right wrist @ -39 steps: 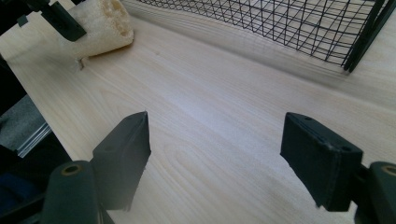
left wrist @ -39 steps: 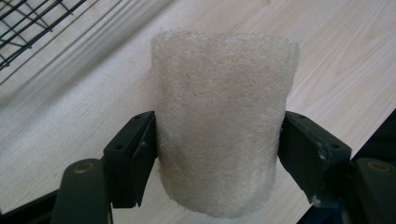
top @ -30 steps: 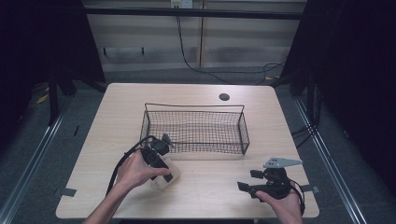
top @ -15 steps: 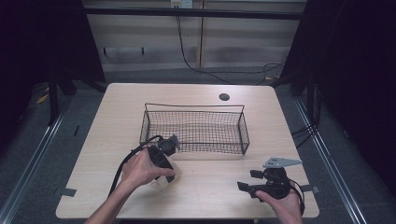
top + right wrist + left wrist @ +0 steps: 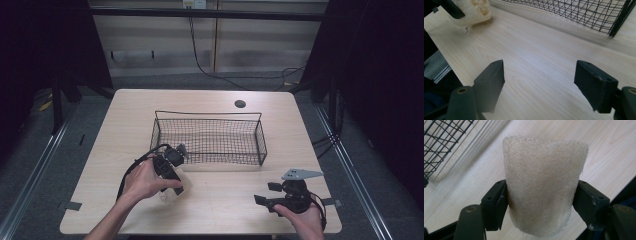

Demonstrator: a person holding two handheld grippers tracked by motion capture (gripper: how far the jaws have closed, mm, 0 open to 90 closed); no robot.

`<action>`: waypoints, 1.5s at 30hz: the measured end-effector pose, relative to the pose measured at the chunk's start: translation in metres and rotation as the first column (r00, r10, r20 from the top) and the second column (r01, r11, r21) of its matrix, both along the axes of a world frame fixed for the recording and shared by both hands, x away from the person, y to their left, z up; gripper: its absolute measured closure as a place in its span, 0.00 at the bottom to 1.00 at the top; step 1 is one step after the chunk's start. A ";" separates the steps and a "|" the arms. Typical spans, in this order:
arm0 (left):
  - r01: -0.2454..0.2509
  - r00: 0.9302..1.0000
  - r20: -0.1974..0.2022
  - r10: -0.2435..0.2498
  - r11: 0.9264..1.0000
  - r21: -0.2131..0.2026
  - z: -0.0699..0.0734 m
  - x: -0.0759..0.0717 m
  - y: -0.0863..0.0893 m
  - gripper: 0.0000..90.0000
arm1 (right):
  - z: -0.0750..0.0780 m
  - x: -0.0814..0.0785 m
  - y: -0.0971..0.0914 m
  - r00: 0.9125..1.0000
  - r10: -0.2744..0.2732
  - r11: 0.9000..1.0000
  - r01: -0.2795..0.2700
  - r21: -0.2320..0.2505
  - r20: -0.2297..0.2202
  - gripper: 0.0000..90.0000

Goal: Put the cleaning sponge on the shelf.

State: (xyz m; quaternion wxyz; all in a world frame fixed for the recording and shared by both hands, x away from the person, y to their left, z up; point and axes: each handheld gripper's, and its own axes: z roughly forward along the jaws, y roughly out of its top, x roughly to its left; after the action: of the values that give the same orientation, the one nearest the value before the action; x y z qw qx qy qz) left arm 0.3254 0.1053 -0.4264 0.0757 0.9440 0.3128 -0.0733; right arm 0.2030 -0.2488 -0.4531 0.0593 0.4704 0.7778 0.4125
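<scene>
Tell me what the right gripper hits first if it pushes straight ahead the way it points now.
Probably the wooden table: the open right gripper looks down at bare wood. The wire basket lies farther on; depth is unclear.

Left tongs (image 5: 541,202) clamped; right tongs (image 5: 549,82) gape wide.

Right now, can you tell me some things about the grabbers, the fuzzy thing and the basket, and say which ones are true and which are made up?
1. The left gripper is squeezing a beige loofah sponge. True.
2. The right gripper holds a sponge too. False: its jaws are wide apart with only bare table between them.
3. The wire basket has a sponge inside. False: the basket looks empty, and the sponge is outside it, in the left gripper near the basket's front left corner.
4. The basket is made of black wire mesh. True.
5. A small dark round hole shows in the table behind the basket. True.
</scene>
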 end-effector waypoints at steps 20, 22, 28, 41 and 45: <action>0.081 0.995 -0.041 -0.086 0.991 -0.107 0.031 -0.001 0.014 0.35 | 0.000 0.000 0.000 1.000 -0.001 1.000 0.001 0.000 0.004 0.27; 0.107 0.993 -0.035 -0.111 0.988 -0.111 0.036 0.000 0.015 0.35 | 0.000 0.000 0.000 1.000 -0.001 1.000 0.001 0.000 0.004 0.27; 0.141 0.989 -0.017 -0.144 0.982 -0.124 0.045 0.002 0.020 0.35 | 0.000 0.000 0.001 1.000 -0.002 1.000 0.002 0.001 0.004 0.27; 0.180 0.984 0.013 -0.180 0.975 -0.128 0.057 0.003 0.023 0.35 | 0.000 0.000 0.001 1.000 0.003 1.000 -0.003 0.002 0.009 0.27; 0.180 0.984 0.035 -0.177 0.974 -0.135 0.068 0.007 0.025 0.35 | 0.001 0.000 0.001 1.000 0.005 1.000 -0.005 0.004 0.008 0.27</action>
State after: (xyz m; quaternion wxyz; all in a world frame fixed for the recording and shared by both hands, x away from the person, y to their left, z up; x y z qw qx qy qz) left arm 0.3322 0.1303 -0.3586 0.1374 0.9616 0.2199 -0.0903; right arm 0.2029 -0.2478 -0.4525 0.0604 0.4670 0.7780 0.4159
